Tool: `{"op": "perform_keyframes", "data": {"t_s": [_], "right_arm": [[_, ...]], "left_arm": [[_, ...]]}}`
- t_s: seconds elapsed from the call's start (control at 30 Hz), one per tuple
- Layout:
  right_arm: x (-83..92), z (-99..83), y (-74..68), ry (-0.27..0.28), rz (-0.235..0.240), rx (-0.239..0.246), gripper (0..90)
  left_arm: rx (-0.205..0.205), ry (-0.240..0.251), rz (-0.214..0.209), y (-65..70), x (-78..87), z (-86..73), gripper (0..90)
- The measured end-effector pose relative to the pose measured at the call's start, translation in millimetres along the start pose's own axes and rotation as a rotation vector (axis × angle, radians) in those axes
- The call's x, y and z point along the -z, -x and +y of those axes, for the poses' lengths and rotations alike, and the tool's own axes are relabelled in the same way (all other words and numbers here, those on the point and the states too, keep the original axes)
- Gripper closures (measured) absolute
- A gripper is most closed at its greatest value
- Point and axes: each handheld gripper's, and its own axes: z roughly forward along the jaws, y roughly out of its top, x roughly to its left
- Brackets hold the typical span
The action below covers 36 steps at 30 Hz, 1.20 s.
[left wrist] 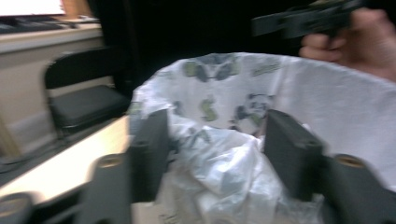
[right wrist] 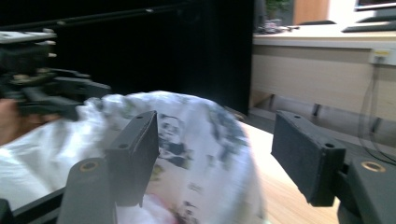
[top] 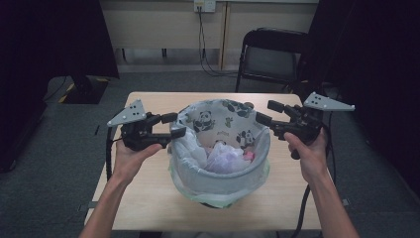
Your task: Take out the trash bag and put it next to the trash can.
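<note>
Tongs flank the bin on both sides. Left tongs (top: 174, 125) stand with jaws wide, straddling a fold of the liner (left wrist: 224, 163) at the bin's left rim without clamping it. Right tongs (top: 266, 113) also stand wide, one jaw over the liner's right rim, the other clear of it toward the tabletop's far edge. On the tabletop (top: 143, 198), the bin (top: 220, 176) sits at the middle, nearer the front edge. Its white panda-print liner lies folded over the rim. Inside lies crumpled pale plastic (top: 225, 159) with a small pink scrap (top: 248, 155) beside it.
</note>
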Motion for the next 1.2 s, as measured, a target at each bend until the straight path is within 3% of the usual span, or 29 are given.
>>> {"op": "perform_keyframes", "data": {"t_s": [0.13, 0.17, 0.23, 0.47, 0.63, 0.73, 0.9, 1.03, 1.1, 1.2], "right_arm": [[-8.0, 2.8, -14.0, -0.003, 0.06, 0.023, 28.7], [-9.7, 3.9, -16.6, -0.007, 0.067, 0.029, 27.8], [-13.8, 8.2, -24.2, -0.018, 0.085, 0.049, 24.6], [-24.1, 27.8, -46.5, -0.034, 0.11, 0.11, 14.8], [-38.2, 41.1, -65.2, -0.027, 0.183, 0.144, 14.8], [-48.0, 46.1, -72.7, -0.049, 0.2, 0.162, 14.5], [-67.2, 56.8, -87.7, -0.054, 0.279, 0.181, 14.4], [-85.0, 60.7, -95.7, -0.067, 0.352, 0.157, 14.4], [-92.9, 60.4, -97.9, -0.069, 0.363, 0.157, 14.3], [-104.1, 57.2, -99.9, -0.096, 0.393, 0.145, 14.3]], "left_arm": [[-0.008, -0.02, 0.006, -5.1, 4.3, 3.8, 72.8], [-0.029, -0.029, 0.002, -5.5, 5.6, 5.3, 76.9], [-0.016, -0.032, -0.036, -7.0, 7.0, 8.2, 86.4], [-0.107, -0.044, -0.025, 13.1, 5.1, 23.9, 88.7], [-0.145, 0.004, -0.053, 28.1, 9.0, 47.1, 88.7], [-0.152, 0.043, -0.063, 32.9, 13.0, 60.2, 88.8], [-0.161, 0.102, -0.09, 38.6, 16.0, 77.4, 88.9], [-0.159, 0.127, -0.088, 41.0, 17.2, 83.8, 89.0], [-0.159, 0.131, -0.085, 40.1, 17.8, 86.1, 89.1], [-0.126, 0.156, -0.092, 35.6, 19.1, 87.8, 89.3]]}}
